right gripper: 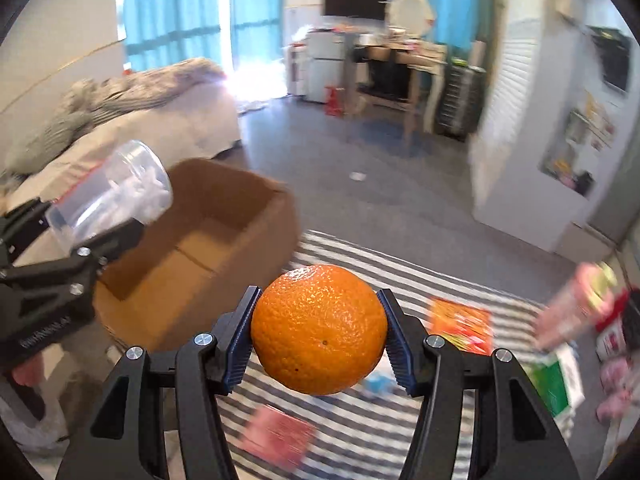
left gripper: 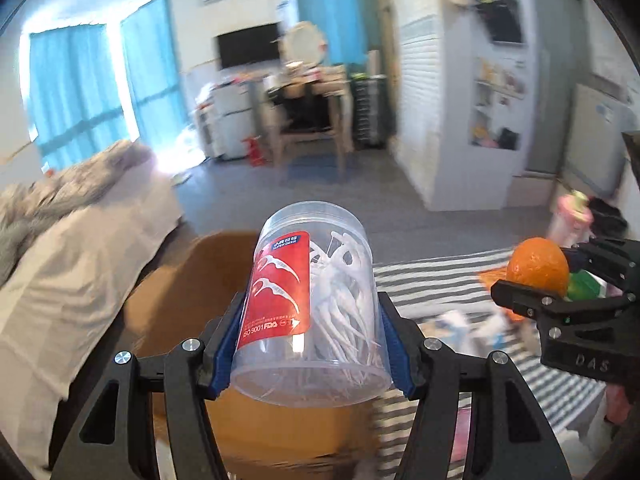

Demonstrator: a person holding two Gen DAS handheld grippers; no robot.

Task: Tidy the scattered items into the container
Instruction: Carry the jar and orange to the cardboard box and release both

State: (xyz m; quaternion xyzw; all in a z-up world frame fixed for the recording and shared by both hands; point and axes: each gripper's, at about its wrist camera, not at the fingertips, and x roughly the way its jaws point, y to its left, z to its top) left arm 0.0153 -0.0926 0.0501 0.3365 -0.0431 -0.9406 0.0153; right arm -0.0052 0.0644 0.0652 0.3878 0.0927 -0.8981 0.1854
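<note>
The left gripper (left gripper: 308, 344), black plastic with ribbed blue pads, has its fingers (left gripper: 224, 344) pressed against both sides of a clear plastic jar of dental floss picks (left gripper: 312, 312). The jar is a smooth cylinder, tilted with its flat base towards the camera. A glossy red label runs down one side, and thin white picks lie tangled inside. It hangs in the air above an open cardboard box (left gripper: 168, 292), whose brown matte walls are blurred.

The right gripper (right gripper: 318, 332), of the same build, has its fingers (right gripper: 240, 340) about halfway apart and clamped on an orange (right gripper: 318, 330). The fruit is round, bright and finely dimpled, with a few small dark specks. It is held in the air over a rug with grey and white stripes (right gripper: 400, 268), just to the right of the cardboard box. From this side the box shows a bare corrugated floor and upright walls.

Small packets lie scattered on the rug, all blurred: a flat red and yellow sachet (right gripper: 460, 324), a pink square packet (right gripper: 280, 436), and a green and white carton (right gripper: 556, 380). A pink bottle (right gripper: 576, 304) is at the right edge.

Behind the box stands a bed (right gripper: 160, 120) with pale sheets and a rumpled grey knitted blanket (right gripper: 132, 92). Further back, a grey floor leads to turquoise curtains (right gripper: 172, 8).
</note>
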